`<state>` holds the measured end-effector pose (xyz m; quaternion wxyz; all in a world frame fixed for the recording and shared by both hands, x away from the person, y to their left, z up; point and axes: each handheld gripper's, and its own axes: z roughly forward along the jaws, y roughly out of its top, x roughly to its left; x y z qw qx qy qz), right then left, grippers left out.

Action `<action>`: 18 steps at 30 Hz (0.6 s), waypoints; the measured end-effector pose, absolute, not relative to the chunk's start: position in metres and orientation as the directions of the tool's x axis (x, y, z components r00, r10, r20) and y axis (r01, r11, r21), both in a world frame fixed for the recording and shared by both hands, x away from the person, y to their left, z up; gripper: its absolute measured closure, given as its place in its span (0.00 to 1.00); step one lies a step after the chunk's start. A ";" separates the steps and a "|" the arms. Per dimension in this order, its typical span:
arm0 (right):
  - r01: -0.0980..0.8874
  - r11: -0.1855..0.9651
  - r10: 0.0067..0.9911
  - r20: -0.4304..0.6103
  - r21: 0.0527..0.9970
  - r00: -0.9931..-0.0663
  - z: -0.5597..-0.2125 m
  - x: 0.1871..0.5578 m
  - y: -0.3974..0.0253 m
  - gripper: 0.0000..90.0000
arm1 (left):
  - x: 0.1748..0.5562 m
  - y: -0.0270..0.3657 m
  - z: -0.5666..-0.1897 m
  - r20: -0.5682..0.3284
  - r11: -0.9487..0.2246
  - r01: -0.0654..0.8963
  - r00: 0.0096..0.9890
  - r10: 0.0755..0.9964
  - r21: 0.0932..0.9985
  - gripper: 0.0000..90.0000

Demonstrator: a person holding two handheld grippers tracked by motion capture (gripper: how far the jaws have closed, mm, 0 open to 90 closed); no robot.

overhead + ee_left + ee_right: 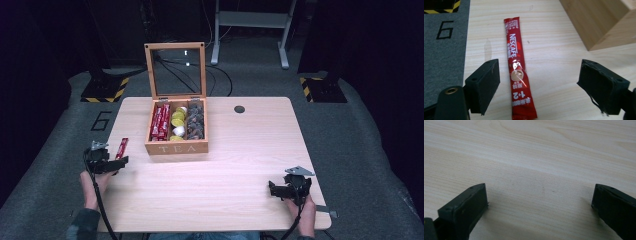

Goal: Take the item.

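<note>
- High view shows your left gripper (pixel 111 162) near the front left corner of the wooden tea box (pixel 176 146), low over the table (pixel 225 165).
- Your left gripper is spread wide and grips nothing.
- In the left gripper view the red Nescafe stick (pixel 517 70) lies flat on the table between the two black jaws.
- It sits closer to the left jaw, and it touches neither jaw.
- The stick lies just left of the tea box, with bare wood between them.
- Its far end points at the table's back edge, a little way from the grey floor with the number 6 (pixel 445 29).
- Your right gripper (pixel 280 189) is well apart from the tea box, out near the table's front right corner.
- In the right gripper view its jaws are spread wide too, with bare table between them.
- The tea box has its glass lid (pixel 176 70) standing up.
- Inside the box you have red sticks (pixel 160 121) on the left and yellow and white pods (pixel 178 122) in the middle.
- The dark things (pixel 195 120) in the right part may be wrapped pods, but they are too small to tell.
</note>
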<state>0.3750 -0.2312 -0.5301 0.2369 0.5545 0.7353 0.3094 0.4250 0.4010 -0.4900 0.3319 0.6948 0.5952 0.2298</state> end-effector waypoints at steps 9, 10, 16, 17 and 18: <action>0.669 0.192 0.963 -0.005 0.718 -0.271 -0.530 0.375 -0.231 0.00 | 0.406 0.392 -0.475 -0.067 -0.093 0.623 0.229 0.971 0.777 0.16; 0.669 0.193 0.963 -0.006 0.718 -0.271 -0.530 0.375 -0.231 0.00 | 0.403 0.390 -0.474 -0.066 -0.094 0.614 0.231 0.971 0.783 0.15; 0.669 0.192 0.963 -0.006 0.718 -0.271 -0.530 0.375 -0.231 0.00 | 0.388 0.382 -0.465 -0.043 -0.125 0.586 0.265 0.963 0.801 0.14; 0.669 0.192 0.963 -0.006 0.718 -0.271 -0.530 0.375 -0.231 0.00 | 0.385 0.381 -0.463 -0.040 -0.135 0.585 0.276 0.960 0.800 0.14; 0.669 0.192 0.963 -0.006 0.718 -0.270 -0.530 0.375 -0.231 0.00 | 0.383 0.380 -0.462 -0.040 -0.137 0.580 0.281 0.959 0.803 0.14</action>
